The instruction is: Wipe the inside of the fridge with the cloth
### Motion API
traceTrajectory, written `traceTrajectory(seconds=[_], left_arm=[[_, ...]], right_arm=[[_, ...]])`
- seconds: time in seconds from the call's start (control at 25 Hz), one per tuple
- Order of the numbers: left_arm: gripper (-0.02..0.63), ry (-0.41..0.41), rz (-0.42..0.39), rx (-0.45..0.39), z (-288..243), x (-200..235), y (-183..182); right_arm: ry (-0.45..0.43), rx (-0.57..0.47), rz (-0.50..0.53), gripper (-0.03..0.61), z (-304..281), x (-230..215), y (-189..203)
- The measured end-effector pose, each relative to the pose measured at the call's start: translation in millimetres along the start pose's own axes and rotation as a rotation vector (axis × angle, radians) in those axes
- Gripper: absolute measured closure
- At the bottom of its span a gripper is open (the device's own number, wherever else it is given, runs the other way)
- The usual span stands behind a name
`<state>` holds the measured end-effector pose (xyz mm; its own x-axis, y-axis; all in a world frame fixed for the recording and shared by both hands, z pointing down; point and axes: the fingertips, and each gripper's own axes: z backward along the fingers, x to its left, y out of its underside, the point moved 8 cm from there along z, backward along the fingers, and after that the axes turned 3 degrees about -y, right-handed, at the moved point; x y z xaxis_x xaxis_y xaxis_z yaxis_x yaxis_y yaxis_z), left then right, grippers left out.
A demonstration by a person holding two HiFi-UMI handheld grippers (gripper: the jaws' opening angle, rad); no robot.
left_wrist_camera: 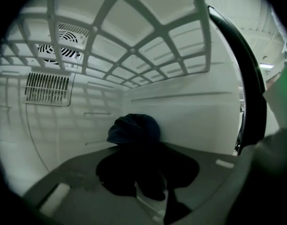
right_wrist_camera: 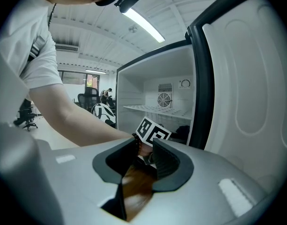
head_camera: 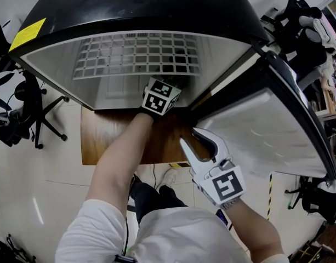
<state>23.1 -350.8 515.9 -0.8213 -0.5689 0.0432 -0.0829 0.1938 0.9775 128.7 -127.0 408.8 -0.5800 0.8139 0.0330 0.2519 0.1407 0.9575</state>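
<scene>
The fridge (head_camera: 140, 10) is black-topped and stands with its door (head_camera: 266, 125) swung open to the right. My left gripper reaches inside under the white wire shelf (head_camera: 137, 53); from the head view only its marker cube (head_camera: 159, 96) shows. In the left gripper view, the dark blue cloth (left_wrist_camera: 134, 128) is bunched at the jaw tips of the left gripper (left_wrist_camera: 143, 172), low against the right inner wall. The jaws are shut on it. My right gripper (head_camera: 191, 137) hangs outside by the door with a narrow gap and nothing between its jaws; the right gripper view shows the right gripper (right_wrist_camera: 144, 151) likewise.
A louvred vent (left_wrist_camera: 47, 88) and a round fan grille (left_wrist_camera: 68, 32) sit on the fridge's back wall. The fridge stands on a wooden table (head_camera: 118, 136). An office chair (head_camera: 25, 108) is at the left, dark clutter (head_camera: 305, 32) at the right.
</scene>
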Motion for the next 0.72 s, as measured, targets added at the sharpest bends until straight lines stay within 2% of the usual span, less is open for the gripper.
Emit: traceTrajectory(seconds=[0.72], left_arm=[[0.495,0.077,-0.016,-0.041,55,-53,9]], right_arm=[[-0.014,-0.013,0.007,0.462,18,27,4]])
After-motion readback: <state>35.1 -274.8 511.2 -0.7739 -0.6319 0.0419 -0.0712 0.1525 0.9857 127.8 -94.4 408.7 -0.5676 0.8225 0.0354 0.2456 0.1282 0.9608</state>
